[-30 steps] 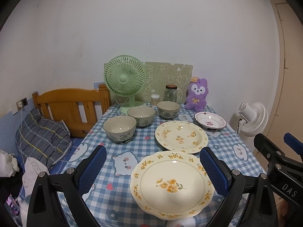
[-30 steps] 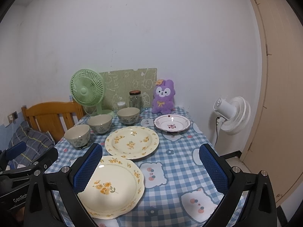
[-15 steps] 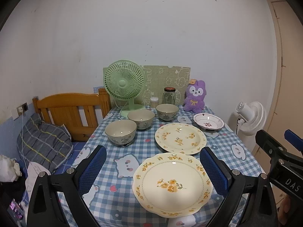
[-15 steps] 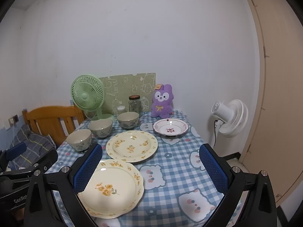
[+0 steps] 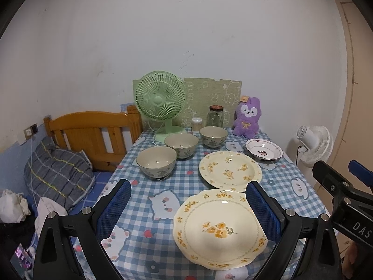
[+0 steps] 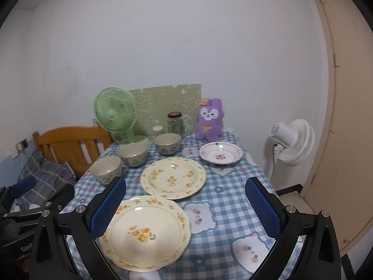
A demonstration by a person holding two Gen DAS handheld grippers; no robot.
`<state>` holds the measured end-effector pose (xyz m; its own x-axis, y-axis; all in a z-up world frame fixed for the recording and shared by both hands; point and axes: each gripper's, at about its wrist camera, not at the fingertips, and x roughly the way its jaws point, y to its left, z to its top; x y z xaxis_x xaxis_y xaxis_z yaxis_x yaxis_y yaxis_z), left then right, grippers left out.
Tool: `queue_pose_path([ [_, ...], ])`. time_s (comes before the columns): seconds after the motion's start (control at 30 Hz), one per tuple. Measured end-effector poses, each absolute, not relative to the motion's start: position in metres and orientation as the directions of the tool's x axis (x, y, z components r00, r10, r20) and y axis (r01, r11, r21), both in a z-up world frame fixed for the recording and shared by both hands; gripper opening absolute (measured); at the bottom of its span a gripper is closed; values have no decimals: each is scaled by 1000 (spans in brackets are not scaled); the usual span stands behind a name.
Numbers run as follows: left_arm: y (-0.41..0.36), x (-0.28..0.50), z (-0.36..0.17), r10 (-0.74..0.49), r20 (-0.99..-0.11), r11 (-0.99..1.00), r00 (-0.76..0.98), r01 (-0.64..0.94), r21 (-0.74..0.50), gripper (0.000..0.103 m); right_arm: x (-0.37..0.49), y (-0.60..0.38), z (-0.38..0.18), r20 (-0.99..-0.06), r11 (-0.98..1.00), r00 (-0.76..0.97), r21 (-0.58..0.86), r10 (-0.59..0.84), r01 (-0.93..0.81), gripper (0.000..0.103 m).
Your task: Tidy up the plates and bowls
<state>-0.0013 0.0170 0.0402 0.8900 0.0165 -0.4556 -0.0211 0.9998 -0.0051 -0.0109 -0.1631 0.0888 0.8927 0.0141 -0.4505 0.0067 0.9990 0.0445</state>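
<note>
Both grippers, left point(image 5: 187, 207) and right point(image 6: 185, 204), gape wide, holding nothing. Nearest plate point(image 5: 220, 229) partly masked by fingers point(image 5: 262, 211). 3 bowls point(image 5: 156, 161) front the green fan point(image 5: 160, 100)

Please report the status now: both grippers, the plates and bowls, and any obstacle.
Left gripper open, empty. Right gripper open, empty. Three plates and three bowls lie separate on the table, nothing stacked. No obstacle near them.

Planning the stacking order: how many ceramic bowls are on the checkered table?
3: a diagonal row of beige floral ceramic bowls, nearest at the table's left, middle, farthest before the glass jar. None looks hidden.
</note>
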Motion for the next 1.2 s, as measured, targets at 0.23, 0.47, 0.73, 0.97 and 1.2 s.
queue_pose_path([
  [0.23,21,-3,39,17,-420,999,908,-37,-39,99,-6,-166,85,-449,999,893,40,18,0,103],
  [0.47,16,15,19,29,-468,998,883,-52,-36,95,17,-169,60,-506,998,860,51,67,-48,100],
  [0.73,14,44,-7,25,-527,999,849,-35,-9,89,49,-171,30,-563,994,821,100,92,-43,97],
  [0.97,14,69,-29,7,-573,1000,820,-16,-9,88,71,-166,5,-600,993,794,115,96,-33,95],
  [1.2,13,91,-50,-11,-621,1000,783,3,-14,88,88,-162,-14,-647,996,759,84,70,-20,94],
])
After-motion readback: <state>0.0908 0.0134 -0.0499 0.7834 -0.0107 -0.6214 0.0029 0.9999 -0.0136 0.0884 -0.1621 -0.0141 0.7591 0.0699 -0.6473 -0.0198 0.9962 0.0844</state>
